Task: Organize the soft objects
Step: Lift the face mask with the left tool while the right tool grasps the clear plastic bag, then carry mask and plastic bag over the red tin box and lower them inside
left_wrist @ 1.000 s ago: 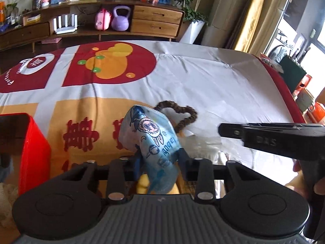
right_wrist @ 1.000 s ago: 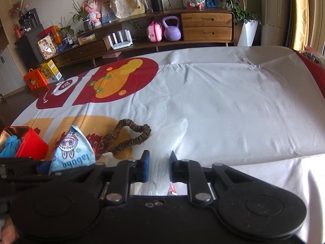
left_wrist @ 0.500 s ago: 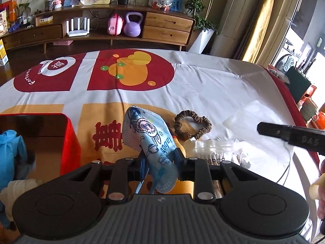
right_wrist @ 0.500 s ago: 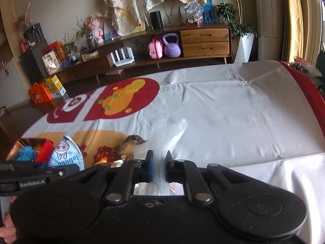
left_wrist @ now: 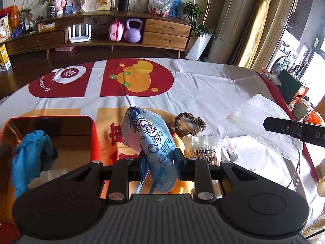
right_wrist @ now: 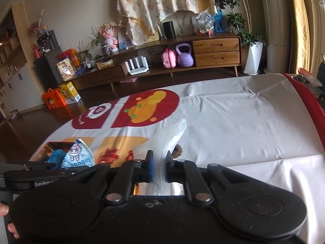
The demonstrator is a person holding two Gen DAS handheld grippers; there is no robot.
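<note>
My left gripper [left_wrist: 159,160] is shut on a blue printed face mask [left_wrist: 149,140] and holds it above the table, just right of a red box [left_wrist: 61,130] that has a blue glove [left_wrist: 30,154] in it. My right gripper [right_wrist: 158,166] is shut on a white foam wrap [right_wrist: 168,136] and holds it lifted; the wrap also shows at the right of the left wrist view [left_wrist: 262,124]. The mask [right_wrist: 78,157] and the red box [right_wrist: 50,146] show low left in the right wrist view.
A brown scrunchie [left_wrist: 190,123], a pack of cotton swabs [left_wrist: 205,150] and a yellow soft item [left_wrist: 178,142] lie on the printed tablecloth [left_wrist: 203,89]. A mug [left_wrist: 300,107] stands off the right edge. A wooden cabinet [left_wrist: 121,34] stands beyond the table.
Both grippers have risen and drawn back. The left one carried the mask leftward, beside the red box. The right one closed on the foam wrap and lifted it off the table.
</note>
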